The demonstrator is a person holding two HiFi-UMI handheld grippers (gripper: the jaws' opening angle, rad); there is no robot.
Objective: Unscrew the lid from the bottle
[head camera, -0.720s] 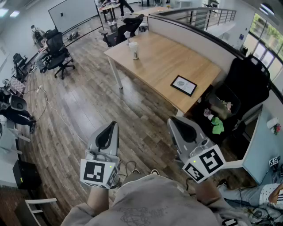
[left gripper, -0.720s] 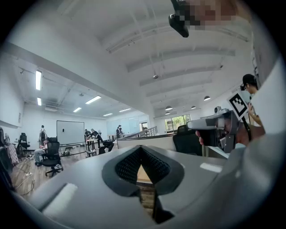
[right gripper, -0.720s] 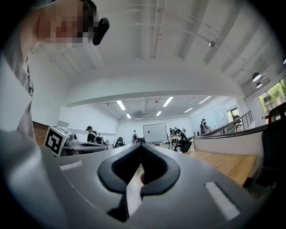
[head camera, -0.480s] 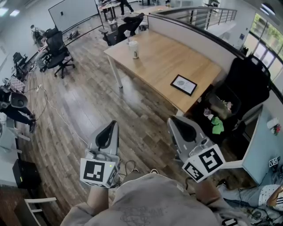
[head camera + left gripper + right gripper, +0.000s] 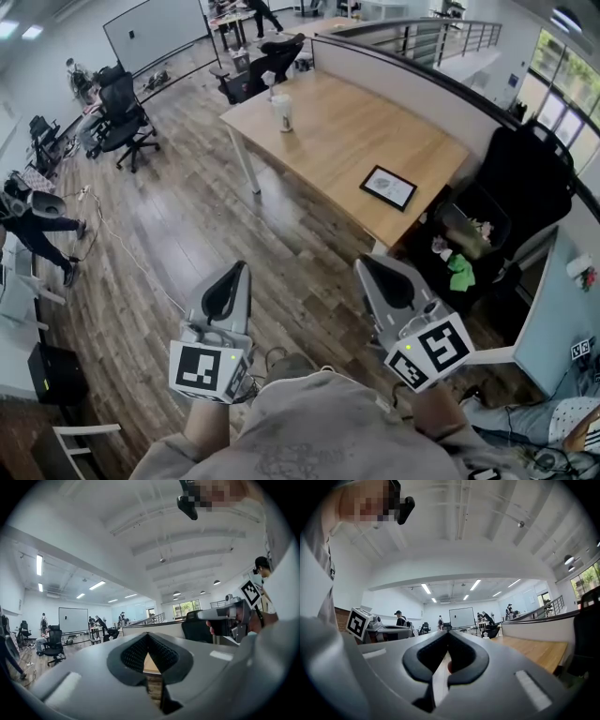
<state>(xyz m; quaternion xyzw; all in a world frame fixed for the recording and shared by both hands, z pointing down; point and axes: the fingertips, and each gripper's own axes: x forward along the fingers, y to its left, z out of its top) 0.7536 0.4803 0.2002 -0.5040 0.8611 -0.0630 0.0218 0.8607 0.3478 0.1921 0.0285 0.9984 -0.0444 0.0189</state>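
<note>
Holding both tongs low and close to the body, the person looks down over a wooden floor (image 5: 169, 234) in a big office. In the head view the left tongs (image 5: 228, 279) are at about 7 o'clock and the right tongs (image 5: 377, 272) are at about 5 o'clock. Both point toward 12 o'clock. The left tongs are clenched tight with nothing in them. The right tongs are clenched tight too, and they are empty as well. The bottle (image 5: 281, 112) is well apart from both tongs. It stands upright near the far corner of a long wooden counter (image 5: 356, 141), at about 12 o'clock. The bottle is pale, and its top is too small to make out. A flat dark board (image 5: 388, 186) lies on the same counter, near its closer end, at about 2 o'clock. Black office chairs (image 5: 122, 117) stand on the floor at about 10 o'clock. A whiteboard (image 5: 155, 30) stands at about 11 o'clock. A big black chair (image 5: 525, 178) sits at about 3 o'clock, just beside the closer end of the counter.
</note>
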